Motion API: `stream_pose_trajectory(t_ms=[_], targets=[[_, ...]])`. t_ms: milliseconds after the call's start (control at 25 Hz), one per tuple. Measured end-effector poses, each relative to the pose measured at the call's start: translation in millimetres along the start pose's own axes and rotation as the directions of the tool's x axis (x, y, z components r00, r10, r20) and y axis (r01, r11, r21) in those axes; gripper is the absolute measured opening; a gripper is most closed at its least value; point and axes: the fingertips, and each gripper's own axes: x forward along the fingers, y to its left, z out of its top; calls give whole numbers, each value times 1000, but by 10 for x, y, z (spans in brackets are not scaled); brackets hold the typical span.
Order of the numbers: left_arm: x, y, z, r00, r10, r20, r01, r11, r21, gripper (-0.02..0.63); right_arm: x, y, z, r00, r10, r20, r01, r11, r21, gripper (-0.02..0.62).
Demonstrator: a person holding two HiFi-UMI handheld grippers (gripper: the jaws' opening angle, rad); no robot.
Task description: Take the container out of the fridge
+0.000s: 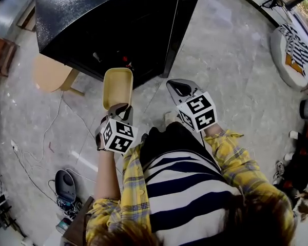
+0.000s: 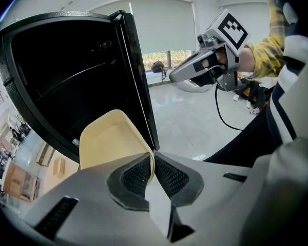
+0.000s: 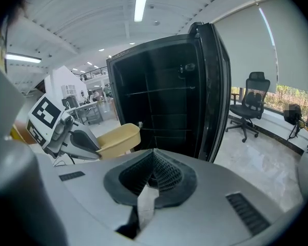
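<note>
Left gripper [image 2: 153, 162] is clamped on the near rim of the cream container [image 2: 109, 142], thin wall pinched between the pads. Right gripper [image 3: 153, 164] sits at 3 o'clock of it, jaws together, nothing in them. Container hangs in the air at 12 o'clock of the left gripper, just outside the black fridge [image 1: 113, 24], with the open door [image 3: 214, 86] at its 1 o'clock. It's a one-edge grip, so I'd pull straight toward 6, level and slow, clear of the door edge. Right can prop the far rim if it sags.
</note>
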Motion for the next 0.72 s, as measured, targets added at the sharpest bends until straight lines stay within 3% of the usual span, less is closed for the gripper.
stream_pose_trajectory(t_ms=[240,720], targets=[[-67,72,-53,1000,31,-3,-31,998,-56,38,-33,30,-11,1000,-5,-8,5,1000,6,28],[-146,-110,-37,1000,18,6,-17,999,-51,38,-83,87,-2,1000,1,0,-1,1000,-1,28]])
